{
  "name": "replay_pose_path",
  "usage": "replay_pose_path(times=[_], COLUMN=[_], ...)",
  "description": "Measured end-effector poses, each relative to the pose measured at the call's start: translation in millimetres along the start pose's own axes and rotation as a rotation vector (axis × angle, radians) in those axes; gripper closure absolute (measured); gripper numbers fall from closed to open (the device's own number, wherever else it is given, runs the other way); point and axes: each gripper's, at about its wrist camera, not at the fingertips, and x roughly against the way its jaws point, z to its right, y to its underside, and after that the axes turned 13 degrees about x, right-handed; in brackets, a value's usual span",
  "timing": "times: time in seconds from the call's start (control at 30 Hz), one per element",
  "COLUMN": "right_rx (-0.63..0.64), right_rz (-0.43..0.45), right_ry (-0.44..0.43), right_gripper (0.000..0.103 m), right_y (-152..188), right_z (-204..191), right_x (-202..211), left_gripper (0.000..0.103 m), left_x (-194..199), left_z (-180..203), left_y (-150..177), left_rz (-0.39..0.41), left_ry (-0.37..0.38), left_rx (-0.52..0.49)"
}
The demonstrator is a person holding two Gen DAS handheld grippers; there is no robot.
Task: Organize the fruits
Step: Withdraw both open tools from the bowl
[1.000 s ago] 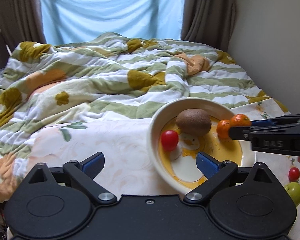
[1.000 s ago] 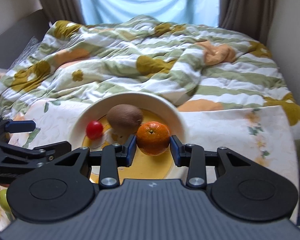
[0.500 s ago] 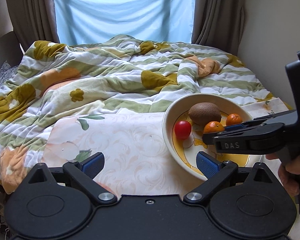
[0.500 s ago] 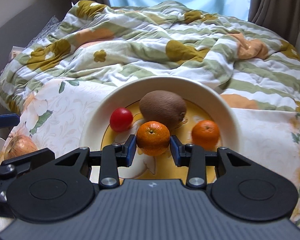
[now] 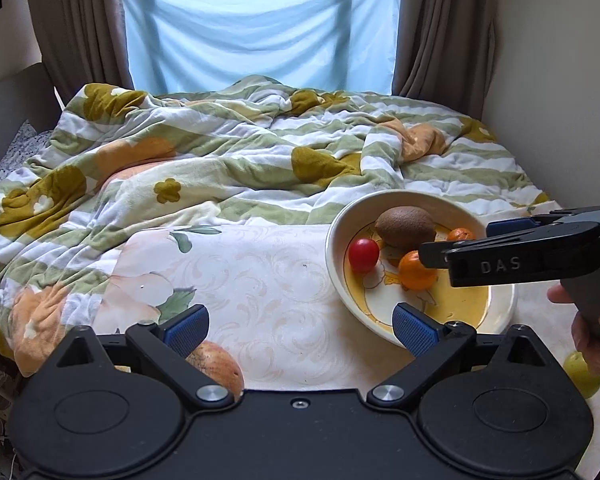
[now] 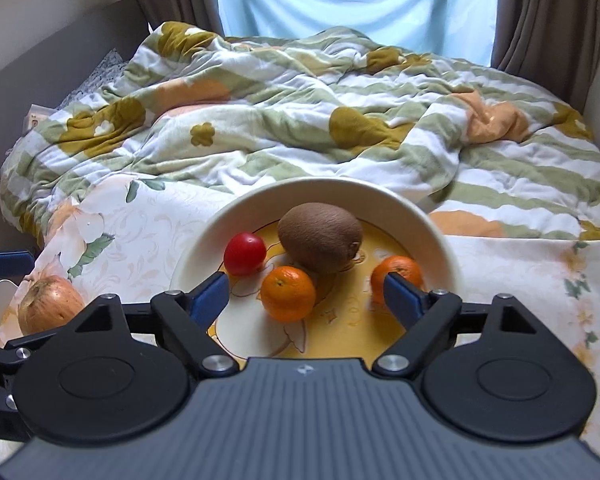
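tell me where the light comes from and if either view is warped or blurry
Both views: daylight comes through the blue sheet over the window, so the far end is bright and the near side dimmer. Left wrist view: fisheye bends the curtains and darkens the corners. Right wrist view: the bowl and kiwi are sharp, with soft shadows and no harsh glare.

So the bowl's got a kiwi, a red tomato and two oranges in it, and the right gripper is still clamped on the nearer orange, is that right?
Not quite. The right gripper is open: its jaws have just been opening, and the nearer orange lies free between them in the bowl, as the right wrist view shows. The kiwi, red tomato and second orange are there as you said.
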Motion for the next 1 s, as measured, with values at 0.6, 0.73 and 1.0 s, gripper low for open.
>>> replay_pose_path(times=[0.6,0.73,1.0], right_rx=[-0.005,0.027,0.072], right_rz=[0.072,0.09,0.13], right_ry=[0.029,0.03,0.01], right_gripper=[0.0,0.0,0.0], right_y=[22,30,46], right_z=[-9,-17,-35], right_x=[104,126,157], left_gripper=[0.001,0.001,0.001], left_x=[92,110,137], left_z=[-4,-8,-15], left_y=[36,48,73], left_rz=[0.1,0.122,0.17], left_ry=[-0.061,-0.092,-0.15], left_rx=[0.077,0.094,0.132])
